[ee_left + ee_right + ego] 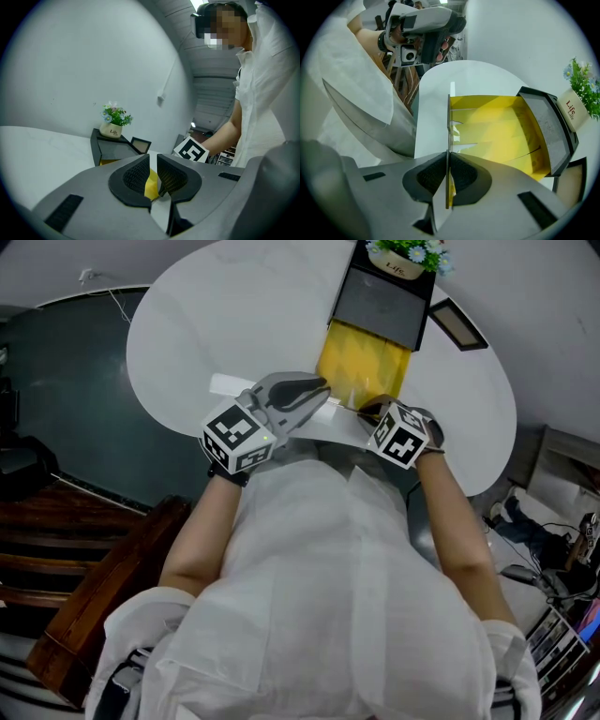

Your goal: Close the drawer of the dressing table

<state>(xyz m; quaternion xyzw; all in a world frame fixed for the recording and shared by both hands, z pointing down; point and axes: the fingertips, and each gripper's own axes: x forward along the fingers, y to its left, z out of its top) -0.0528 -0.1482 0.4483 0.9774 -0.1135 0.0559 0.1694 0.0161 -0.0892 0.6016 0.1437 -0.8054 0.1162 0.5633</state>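
Pinching the thin front panel (449,126) of the yellow drawer (497,136), right gripper (448,164) points steeply down, jaws clamped on the panel's upper edge. Drawer sits pulled out of the black cabinet (548,126) on the white table (216,324) — its long axis runs straight away from the jaws into the cabinet, so the push likely goes that way. Left gripper (319,390) hovers level just beside the drawer front, jaws narrowly apart, empty — right hand is on the job.

Open drawer (364,371) before cabinet (380,301), flower pot (401,262) on top, frame (459,322) right
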